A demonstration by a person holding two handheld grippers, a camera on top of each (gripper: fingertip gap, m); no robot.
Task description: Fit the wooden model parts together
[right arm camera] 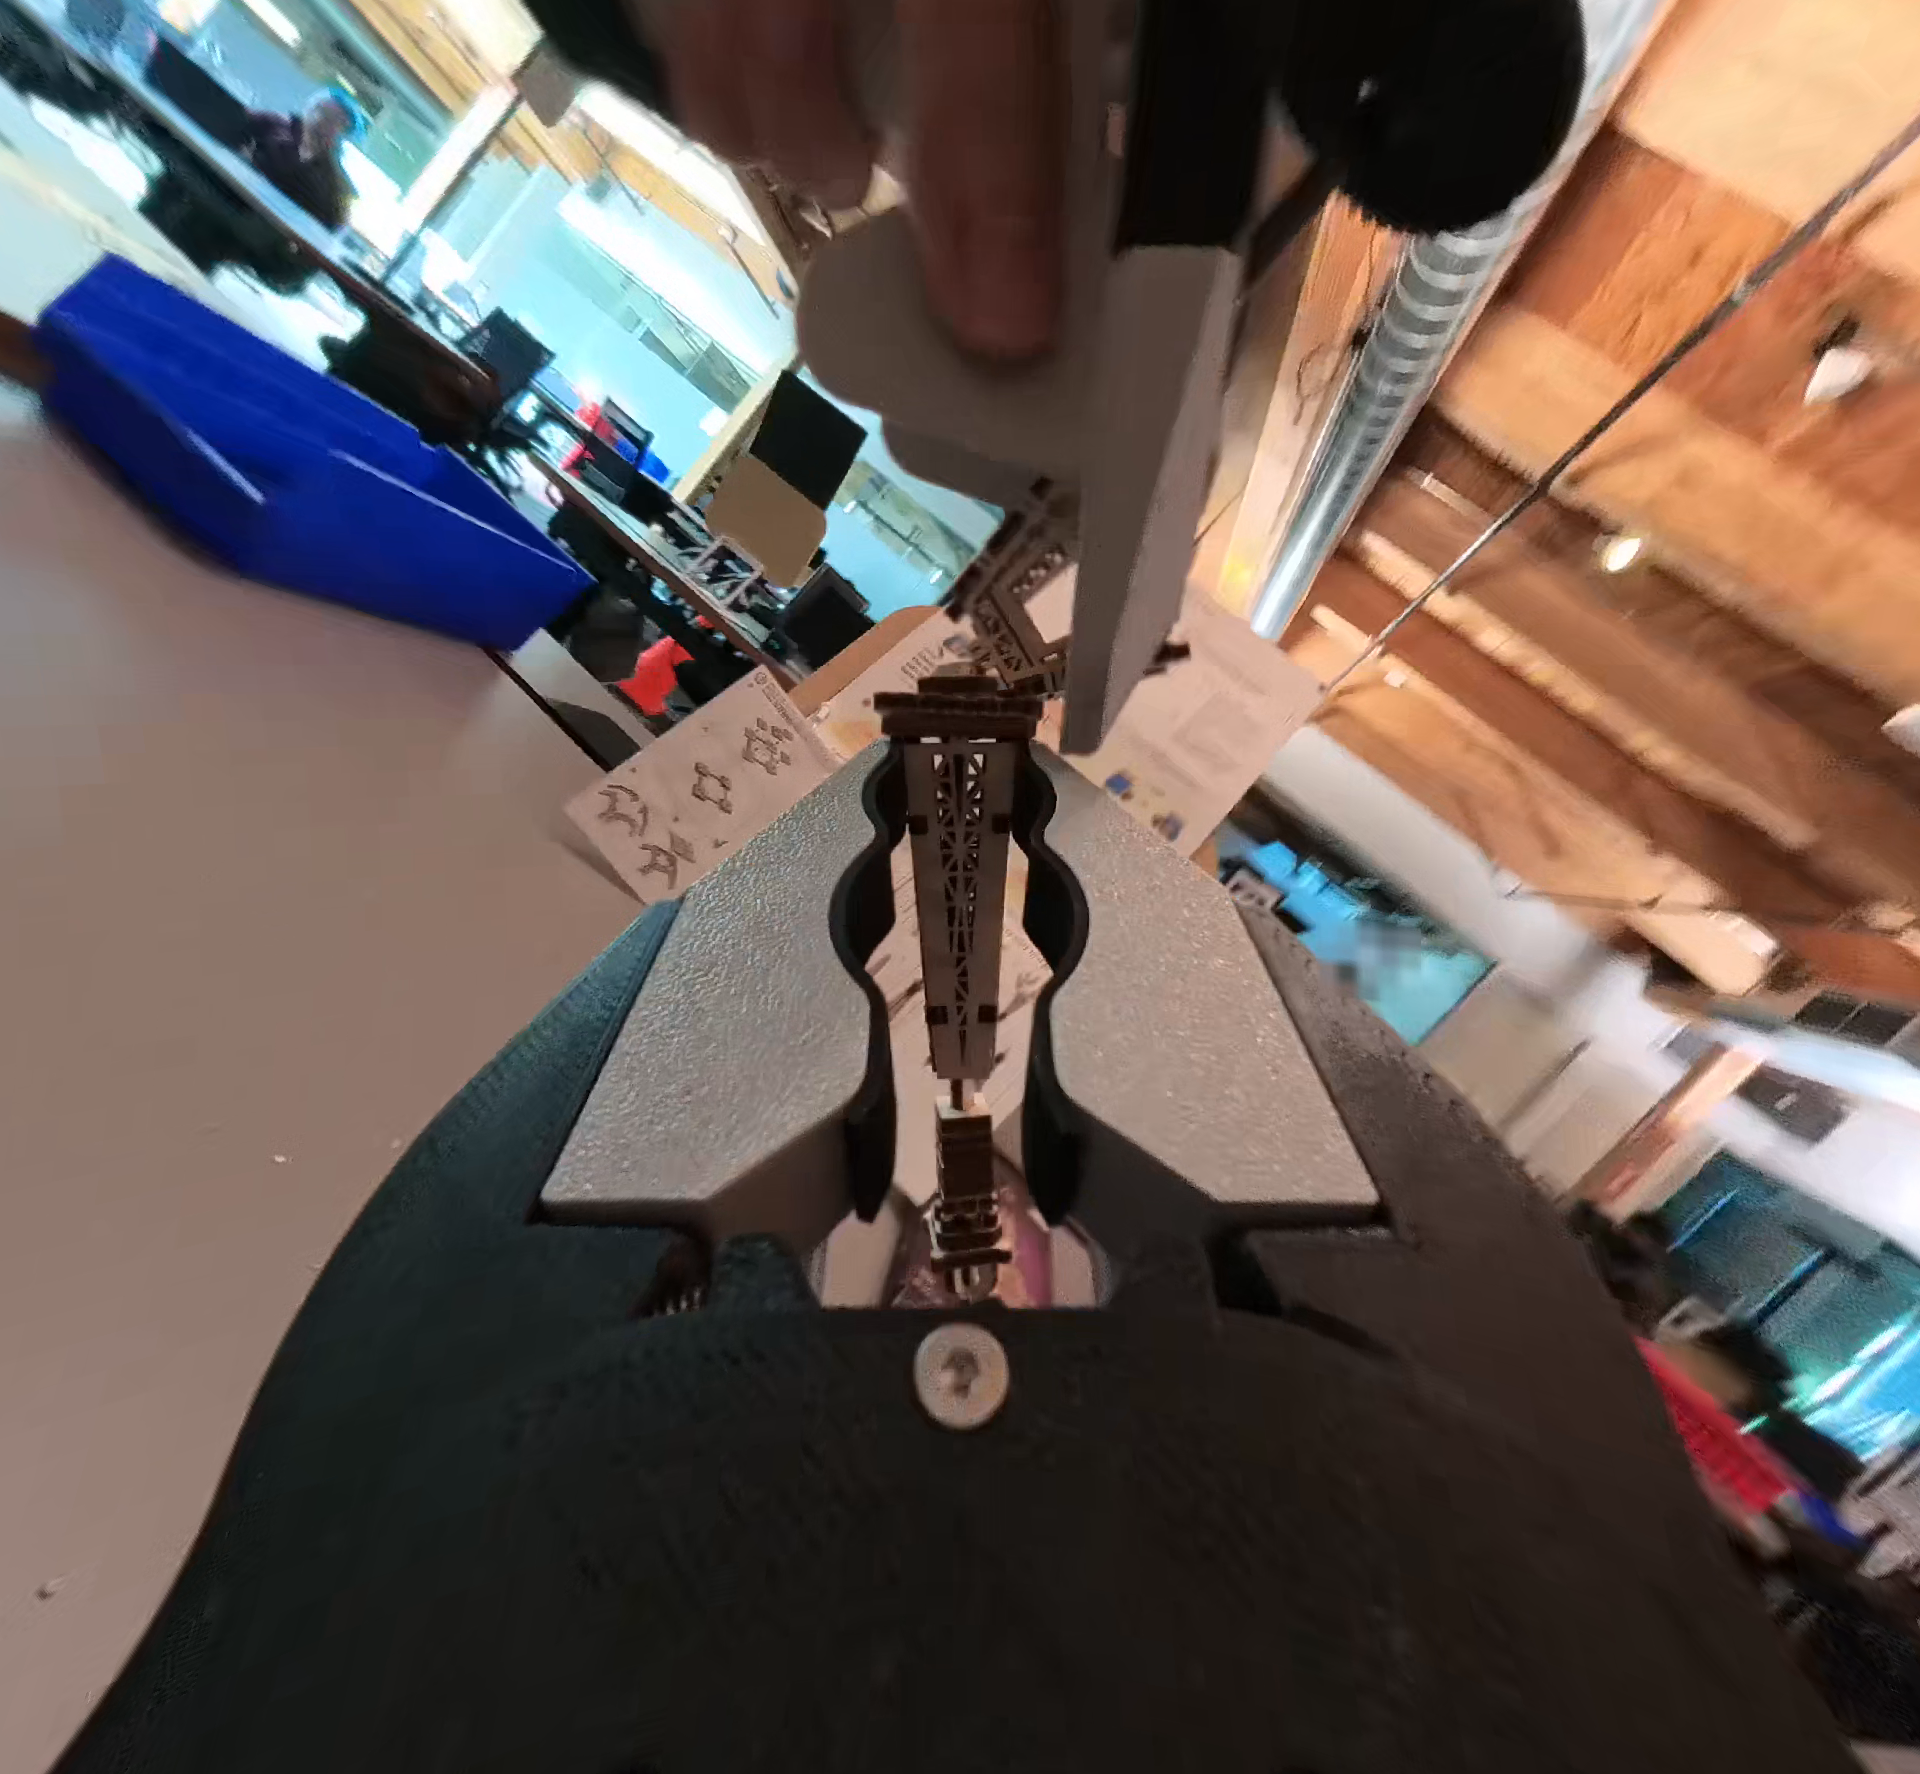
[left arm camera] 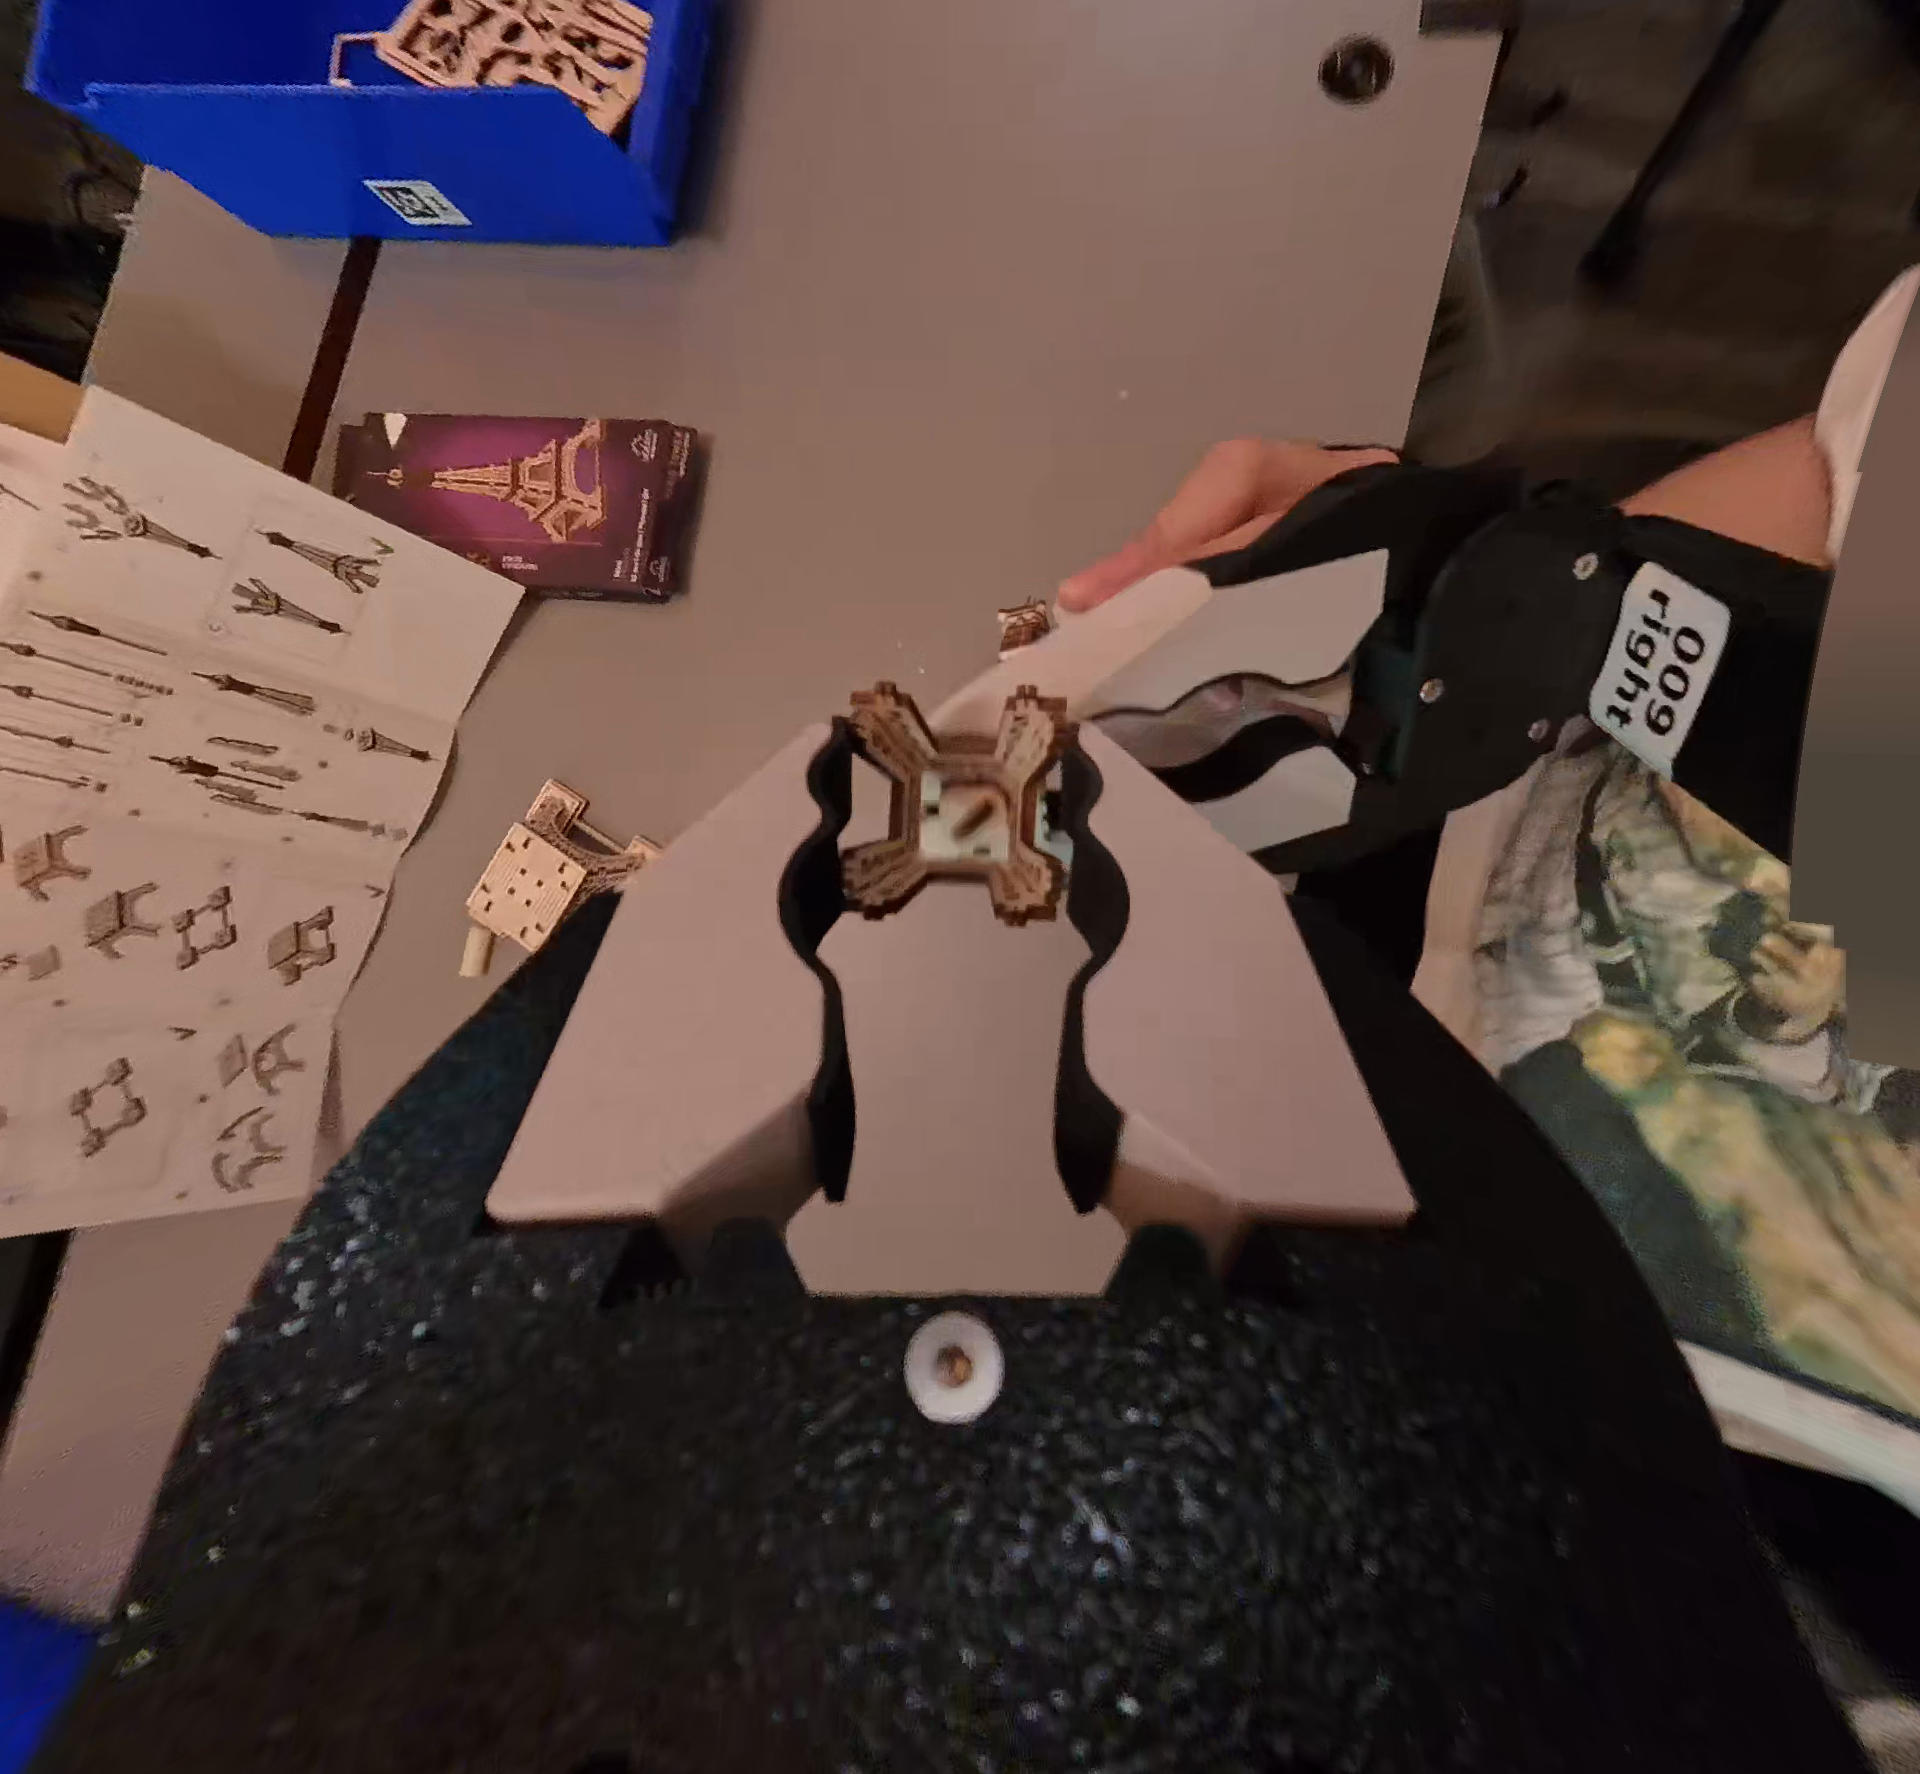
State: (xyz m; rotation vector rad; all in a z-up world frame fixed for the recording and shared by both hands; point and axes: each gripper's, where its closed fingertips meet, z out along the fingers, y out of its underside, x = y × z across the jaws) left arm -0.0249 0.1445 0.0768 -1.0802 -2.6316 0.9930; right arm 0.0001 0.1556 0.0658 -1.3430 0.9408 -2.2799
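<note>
- Gripping, left tool (left arm camera: pixel 961 768): its fingers are clenching a four-legged wooden base section (left arm camera: pixel 961 825) at the tips, with the underside and its central slot turned toward the camera.
- Gripping, right tool (right arm camera: pixel 961 789): it is clamping the tapered lattice spire section (right arm camera: pixel 961 903) lengthwise between its fingers, with the broad platform end pointing outward past the tips and the narrow end toward the tool body.
- Meeting point: in the right wrist view the spire's platform end is sitting just beside the legged section held in the other tool; whether the two are already touching cannot be told.
- Judgement on the step in hand: mating should go best with both axes lined up first, then a slow straight push, holding grip pressure light since the lattice looks thin and breakable.
- Pose: the right tool is coming in from the side, lying nearly level with the grey surface (left arm camera: pixel 935 322); the left is pointing downward over it.
- Lying beyond, on the surface: a loose wooden subassembly (left arm camera: pixel 540 877), an instruction sheet (left arm camera: pixel 208 789), a purple kit box (left arm camera: pixel 520 503).
- Standing farthest: a blue bin (left arm camera: pixel 364 155) holding a cut-out wooden sheet (left arm camera: pixel 509 20).
</note>
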